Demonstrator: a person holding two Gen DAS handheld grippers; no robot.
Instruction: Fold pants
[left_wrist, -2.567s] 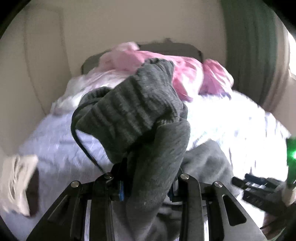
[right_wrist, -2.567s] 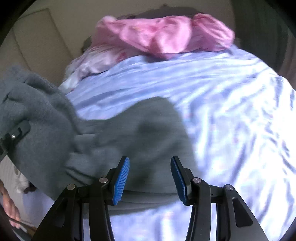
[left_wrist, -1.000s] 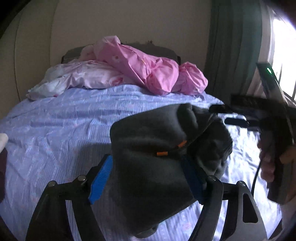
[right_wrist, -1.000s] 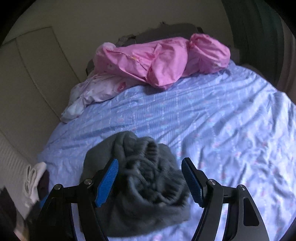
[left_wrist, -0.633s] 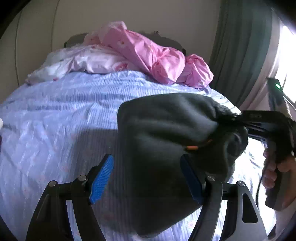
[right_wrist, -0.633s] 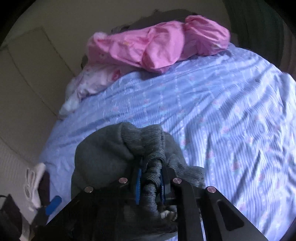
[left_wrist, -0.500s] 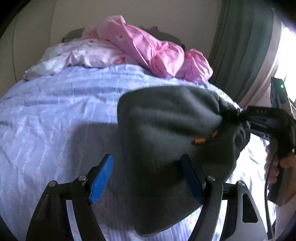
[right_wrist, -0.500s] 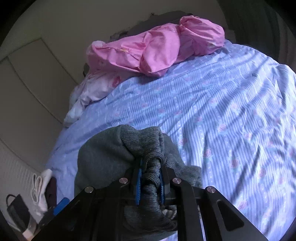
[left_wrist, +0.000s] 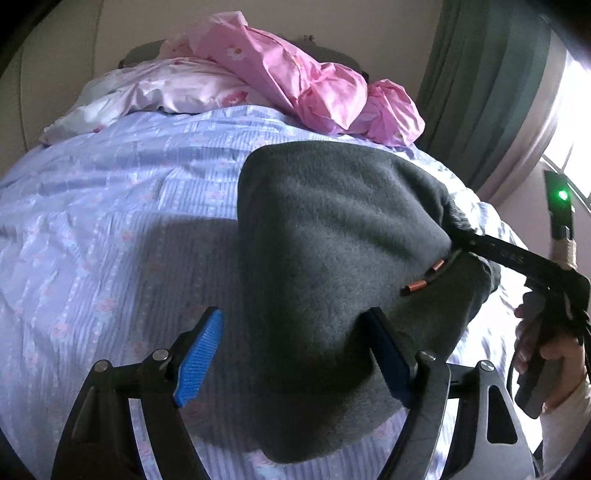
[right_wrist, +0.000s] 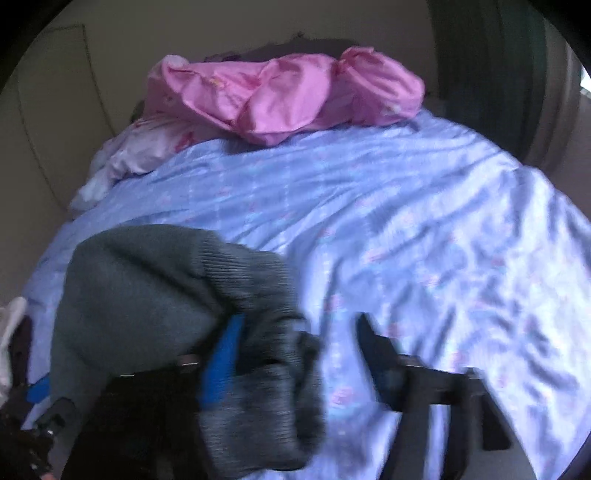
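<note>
The grey fleece pants (left_wrist: 332, 240) lie bunched in a folded bundle on the blue striped bed sheet (left_wrist: 92, 221). My left gripper (left_wrist: 295, 354) stands over their near end, its jaws opening. The cloth fills the right half of the gap and rests against the right pad (left_wrist: 388, 358), while the left pad (left_wrist: 199, 354) is bare. In the right wrist view my right gripper (right_wrist: 295, 354) is blurred and its jaws are opening wide. The ribbed band of the pants (right_wrist: 258, 295) droops over its left pad (right_wrist: 221, 362) and is not pinched. A hand (left_wrist: 546, 350) holds that gripper at the pants' right edge.
Crumpled pink bedding (left_wrist: 295, 81) and a pale pillow (left_wrist: 166, 92) lie at the head of the bed. A green curtain (left_wrist: 480, 92) and a bright window are on the right. White and dark items (right_wrist: 11, 332) sit off the bed's left edge.
The right gripper, shut on the ribbed band half a second ago, has let go and spread its jaws. Both grippers sank toward the bed, and the pants settled onto the sheet.
</note>
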